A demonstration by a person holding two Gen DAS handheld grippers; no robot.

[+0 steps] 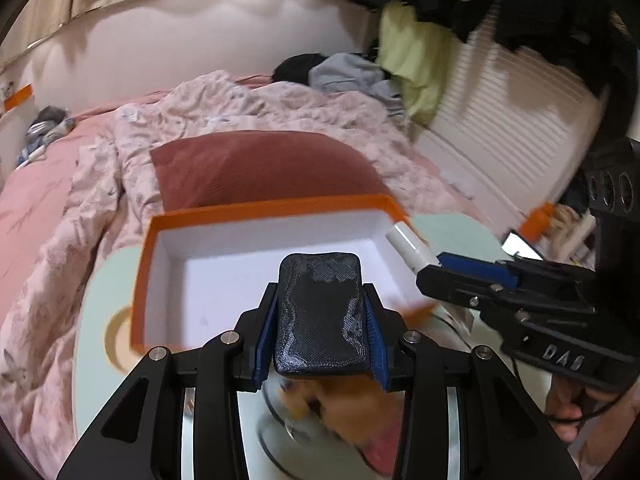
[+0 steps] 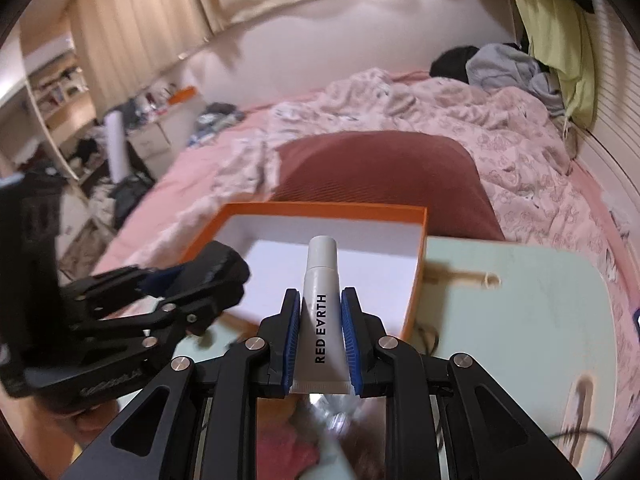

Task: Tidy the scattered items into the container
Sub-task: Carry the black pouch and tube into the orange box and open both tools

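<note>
Over the near edge of the orange box (image 1: 256, 216) you hold both grippers, each with something in its grip. Your left gripper (image 1: 320, 312) has its blue-padded fingers (image 1: 266, 332) pressed against the two sides of a dark block (image 1: 319, 312) with a rough, shiny top; they stand only as wide as the block. Your right gripper (image 2: 320, 336) has its fingers (image 2: 291, 336) closed narrow on a white tube (image 2: 322, 312) printed RED EARTH, cap end pointing away from you toward the box.

That box sits on the pale green counter (image 2: 520, 312), open, its white inside bare where you can see it. From the left camera, the tube's cap (image 1: 400, 236) hangs over the box's right wall. From the right camera, the block (image 2: 224, 264) sits at the box's near left corner.

Beyond the box lies a dark red cushion (image 1: 260, 168), then the bed (image 2: 520, 148) with its crumpled pink quilt.
</note>
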